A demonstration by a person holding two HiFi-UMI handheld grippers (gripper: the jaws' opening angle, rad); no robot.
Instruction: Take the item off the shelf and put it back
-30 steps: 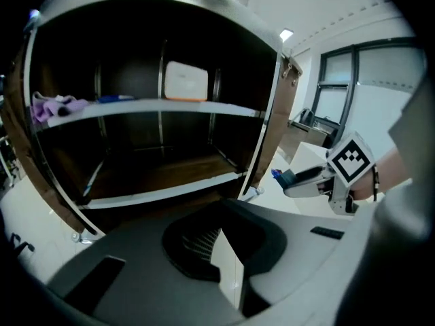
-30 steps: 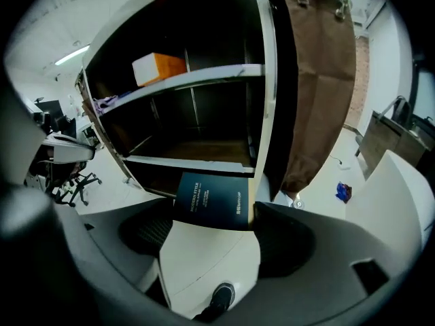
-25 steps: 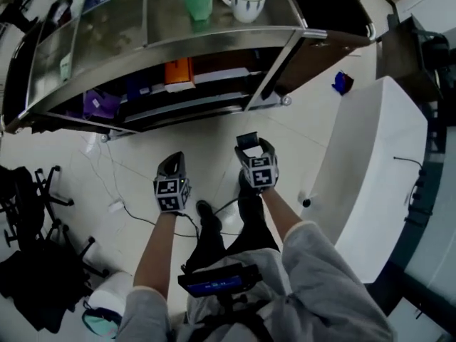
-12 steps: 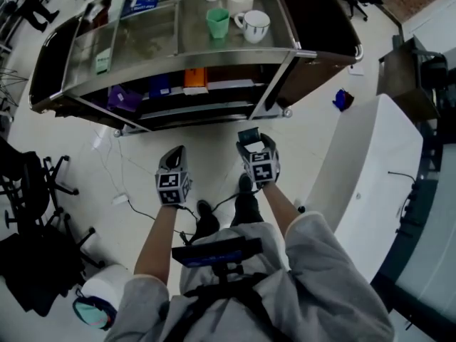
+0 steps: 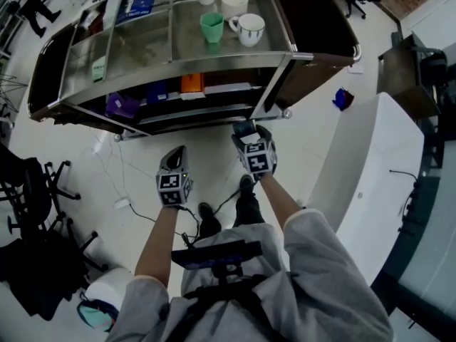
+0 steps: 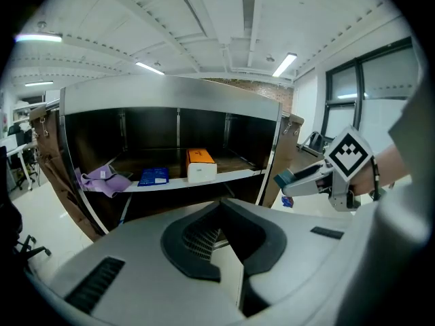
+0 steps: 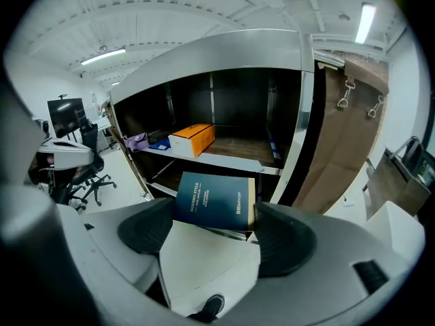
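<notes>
Dark blue paperback book [image 7: 216,200] is off the steel shelf unit [image 7: 204,158], clamped in my right gripper [image 7: 216,231] fingers. My left gripper [image 6: 228,250] fingers are closed and empty. Putting it back is still to do.

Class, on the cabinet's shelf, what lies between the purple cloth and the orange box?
A flat blue packet lies between the purple cloth and the orange box; the left gripper view shows it.
</notes>
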